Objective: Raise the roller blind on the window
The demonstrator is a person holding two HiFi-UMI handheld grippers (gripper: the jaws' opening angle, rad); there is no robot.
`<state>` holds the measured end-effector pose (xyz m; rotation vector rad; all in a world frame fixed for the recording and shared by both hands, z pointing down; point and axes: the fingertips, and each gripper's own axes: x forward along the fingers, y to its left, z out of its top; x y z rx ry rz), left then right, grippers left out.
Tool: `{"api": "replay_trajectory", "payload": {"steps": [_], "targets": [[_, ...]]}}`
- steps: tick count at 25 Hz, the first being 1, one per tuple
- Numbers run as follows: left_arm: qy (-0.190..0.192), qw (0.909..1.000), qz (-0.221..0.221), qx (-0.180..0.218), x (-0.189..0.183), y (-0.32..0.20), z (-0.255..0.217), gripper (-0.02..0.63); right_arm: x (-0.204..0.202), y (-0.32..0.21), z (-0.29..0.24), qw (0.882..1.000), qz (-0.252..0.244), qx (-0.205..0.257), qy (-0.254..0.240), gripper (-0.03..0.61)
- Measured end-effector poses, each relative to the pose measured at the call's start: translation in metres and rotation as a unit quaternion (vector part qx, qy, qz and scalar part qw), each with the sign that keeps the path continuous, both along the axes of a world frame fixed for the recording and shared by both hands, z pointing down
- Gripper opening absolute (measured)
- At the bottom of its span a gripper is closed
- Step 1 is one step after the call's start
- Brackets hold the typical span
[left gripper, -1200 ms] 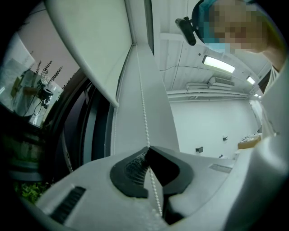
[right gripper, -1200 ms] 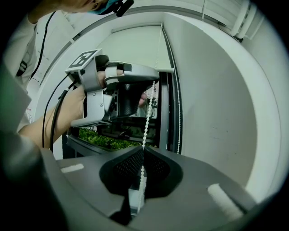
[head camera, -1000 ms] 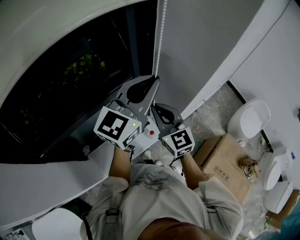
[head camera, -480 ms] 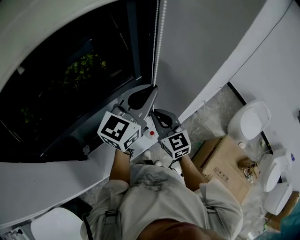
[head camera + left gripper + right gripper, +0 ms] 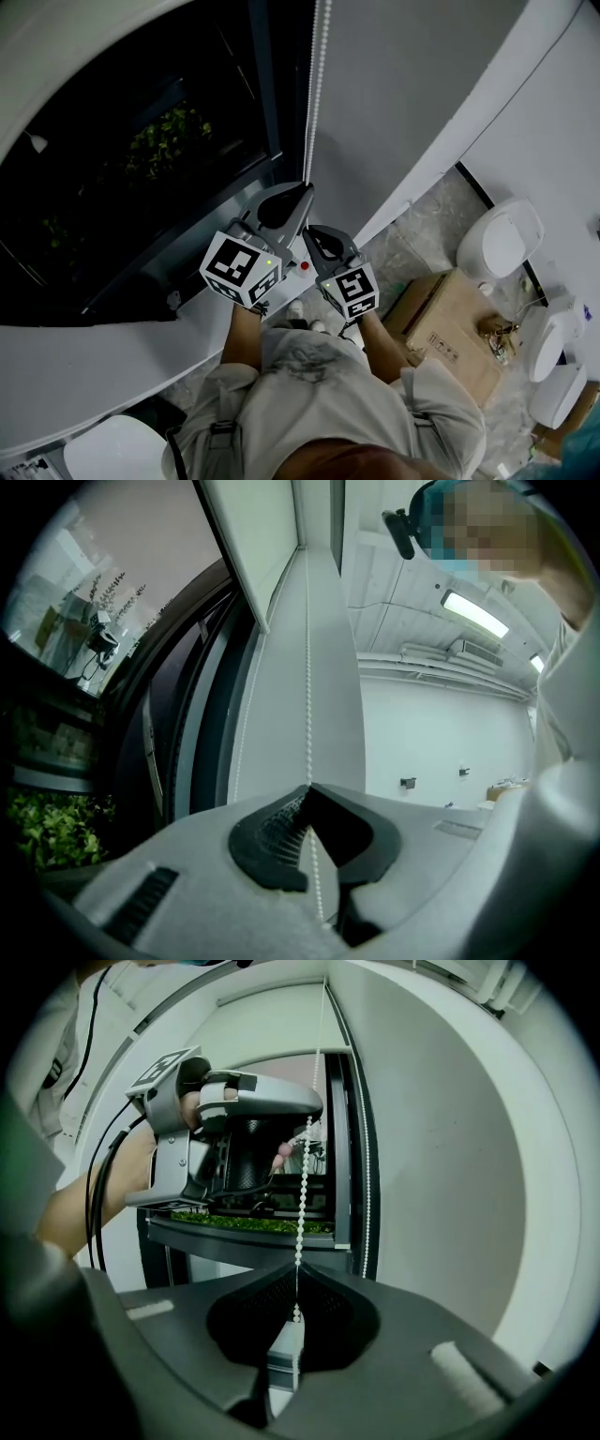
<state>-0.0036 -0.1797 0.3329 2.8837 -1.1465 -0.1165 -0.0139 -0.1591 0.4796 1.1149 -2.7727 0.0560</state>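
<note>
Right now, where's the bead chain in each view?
Head view: chain hangs from top centre down to the left gripper.
Left gripper view: chain vertical at centre, pinched in the shut jaws.
Right gripper view: chain at centre, dropping into the shut jaws.
Shared landmark: the dark window frame beside the chain.

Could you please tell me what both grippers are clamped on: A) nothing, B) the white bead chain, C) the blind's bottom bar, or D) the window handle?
B: the left gripper and the right gripper each have their jaws pinched together on the white bead chain.
</note>
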Motion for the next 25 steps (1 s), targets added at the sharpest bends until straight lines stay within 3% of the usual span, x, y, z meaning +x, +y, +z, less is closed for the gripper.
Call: {"api": "replay_trajectory", "payload": {"steps": [14,21,25], "targets": [[0.003,0.9998,0.005,-0.019,0.001,0.009,0.024,0.011,0.002,0.003,0.024,1.0,-0.002,-0.021,0.013,0.012],[-0.001,0.9999,0.001,-0.015,0.0,0.008,0.023,0.011,0.001,0.01,0.018,0.999,-0.004,0.005,0.033,0.039],[-0.003,0.9999,0.0,-0.014,-0.002,0.006,0.023,0.011,0.007,0.011,-0.007,1.0,0.003,0.022,0.015,0.057]]}}
